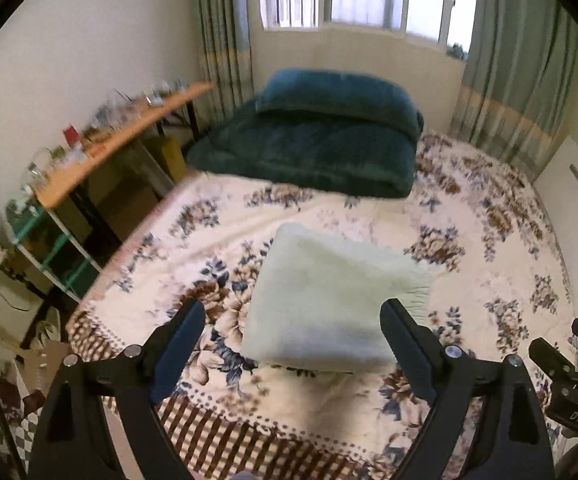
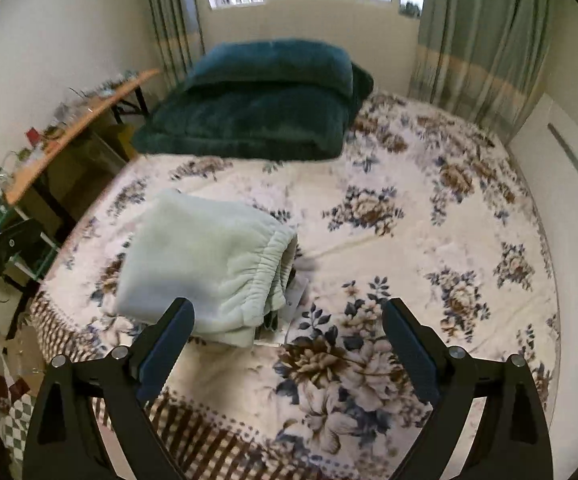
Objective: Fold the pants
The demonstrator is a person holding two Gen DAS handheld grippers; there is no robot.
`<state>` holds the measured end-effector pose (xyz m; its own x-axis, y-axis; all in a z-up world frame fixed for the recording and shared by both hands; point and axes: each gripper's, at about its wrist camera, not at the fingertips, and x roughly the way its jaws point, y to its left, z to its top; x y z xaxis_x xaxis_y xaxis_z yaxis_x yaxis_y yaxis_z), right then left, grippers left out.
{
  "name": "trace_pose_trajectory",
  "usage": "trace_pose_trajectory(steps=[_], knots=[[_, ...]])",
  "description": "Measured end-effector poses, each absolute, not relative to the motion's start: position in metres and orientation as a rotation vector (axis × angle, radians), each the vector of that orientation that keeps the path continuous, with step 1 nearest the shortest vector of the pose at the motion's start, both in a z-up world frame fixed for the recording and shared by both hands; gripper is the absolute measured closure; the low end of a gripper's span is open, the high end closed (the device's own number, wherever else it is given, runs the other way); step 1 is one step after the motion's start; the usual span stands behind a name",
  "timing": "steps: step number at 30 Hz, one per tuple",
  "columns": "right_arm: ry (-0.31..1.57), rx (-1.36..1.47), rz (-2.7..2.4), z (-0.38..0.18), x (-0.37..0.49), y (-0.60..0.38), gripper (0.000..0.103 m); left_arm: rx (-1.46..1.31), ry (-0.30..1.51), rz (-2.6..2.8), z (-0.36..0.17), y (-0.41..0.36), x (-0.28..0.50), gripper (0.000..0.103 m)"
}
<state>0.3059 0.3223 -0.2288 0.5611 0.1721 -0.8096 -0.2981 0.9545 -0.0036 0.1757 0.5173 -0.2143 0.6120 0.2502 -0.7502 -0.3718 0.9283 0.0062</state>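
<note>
The pale green fleece pants (image 1: 329, 300) lie folded into a thick square on the floral bedspread (image 1: 489, 280), near the bed's front edge. My left gripper (image 1: 293, 320) hovers above them, open, with nothing between its fingers. In the right wrist view the pants (image 2: 201, 260) lie to the left, with the elastic waistband facing right. My right gripper (image 2: 289, 320) hangs open over bare bedspread (image 2: 409, 240) just right of them and holds nothing. Part of the right gripper (image 1: 569, 368) shows at the left wrist view's right edge.
A folded dark teal quilt (image 1: 309, 140) lies at the far end of the bed under the window. A cluttered wooden desk (image 1: 109, 148) stands along the left wall. Green curtains (image 1: 509, 80) hang at the back, and a white panel (image 2: 561, 168) borders the right side.
</note>
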Motion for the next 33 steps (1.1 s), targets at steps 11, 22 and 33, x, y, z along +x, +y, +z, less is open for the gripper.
trace_pose_trajectory(steps=[11,22,33], knots=[[0.795,-0.167,0.377,-0.105,0.160,0.235,0.006,-0.159,0.727,0.416,-0.142,0.421,0.053,0.013],[0.704,-0.166,0.491,-0.027,0.039,0.148,0.005,-0.190,0.691,0.549,-0.105,0.339,-0.042,0.006],[0.639,-0.167,0.507,0.032,-0.038,0.113,0.005,-0.189,0.701,0.534,-0.089,0.319,-0.082,0.000]])
